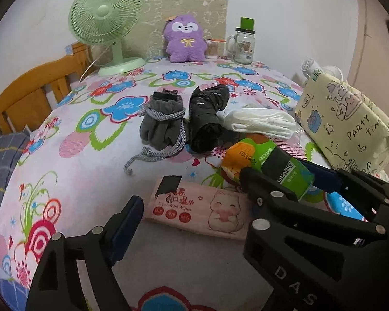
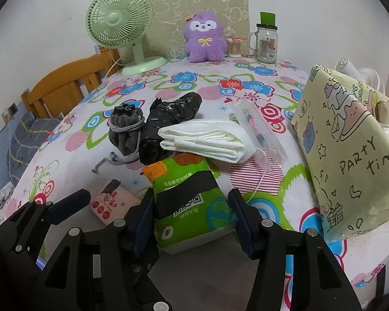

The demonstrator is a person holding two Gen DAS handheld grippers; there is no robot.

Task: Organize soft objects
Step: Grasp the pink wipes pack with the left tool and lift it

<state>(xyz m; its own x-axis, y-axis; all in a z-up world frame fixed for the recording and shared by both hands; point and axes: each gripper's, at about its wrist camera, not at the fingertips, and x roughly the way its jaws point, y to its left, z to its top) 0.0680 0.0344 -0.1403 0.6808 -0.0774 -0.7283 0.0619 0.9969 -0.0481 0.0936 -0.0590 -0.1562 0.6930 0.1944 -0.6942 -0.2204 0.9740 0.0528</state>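
Observation:
A green tissue pack (image 2: 192,202) lies on the flowered tablecloth between the fingers of my right gripper (image 2: 192,220), whose pads press its two sides; it also shows in the left wrist view (image 1: 269,165). My left gripper (image 1: 192,207) is open over a pink wet-wipes pack (image 1: 202,211), also seen in the right wrist view (image 2: 111,203). Behind lie a grey drawstring pouch (image 1: 162,127), a black plastic roll (image 1: 207,116) and folded white cloth (image 2: 207,140). A purple plush toy (image 2: 205,37) sits at the back.
A yellow "party time" box (image 2: 350,153) stands at the right. A green fan (image 2: 122,23), a glass jar mug (image 2: 266,42) and a cotton-swab tub (image 2: 235,48) stand along the back wall. A clear plastic sleeve (image 2: 259,132) lies by the cloth. A wooden bed frame (image 2: 64,90) is at left.

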